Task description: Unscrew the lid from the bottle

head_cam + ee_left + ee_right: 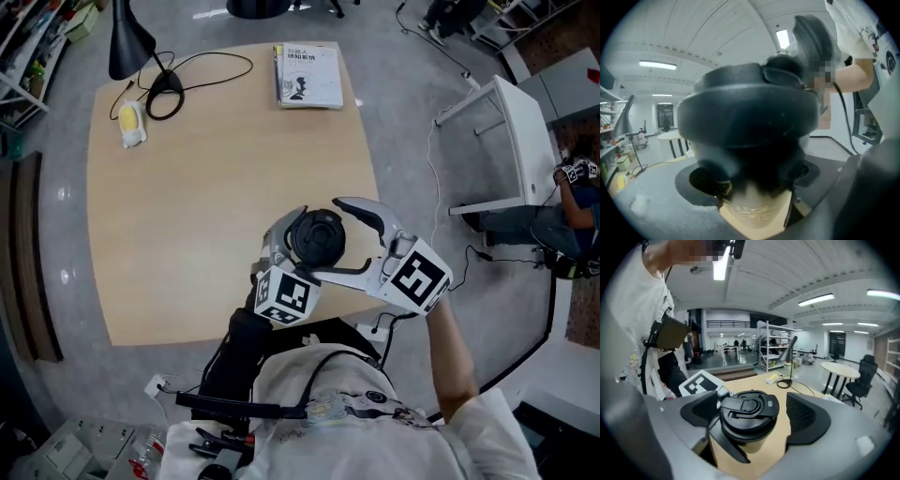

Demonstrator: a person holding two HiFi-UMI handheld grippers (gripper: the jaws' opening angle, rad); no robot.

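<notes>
The wooden table [187, 234] fills most of the head view, with a black desk lamp [127, 42] at its far left corner and a book [309, 77] lying flat at the far edge. The book's cover carries a few lines of print and a small dark figure, all too small to read. Closer in, over the table's near edge and just in front of the person, the two grippers meet around the bottle [753, 444]. The left gripper [755, 176] comes in from below the lid, and its pads are closed against the tan body just under it, so this hand carries the bottle. The right gripper [752, 413] stands spread wide and has hold of nothing. The black lid [316, 236] sits between its pads, with a clear gap to the pad on the right of the right gripper view, while the other pad is close beside the rim. The bottle stands roughly upright, its long axis pointing up towards the head camera, and the right jaws flank the lid from the side. This hand is therefore the one placed to close in and twist. The lid is still on. No brand shows on the lid or the body; a faint pattern on the body can't be made out. The cubes bear only black-and-white squares.
</notes>
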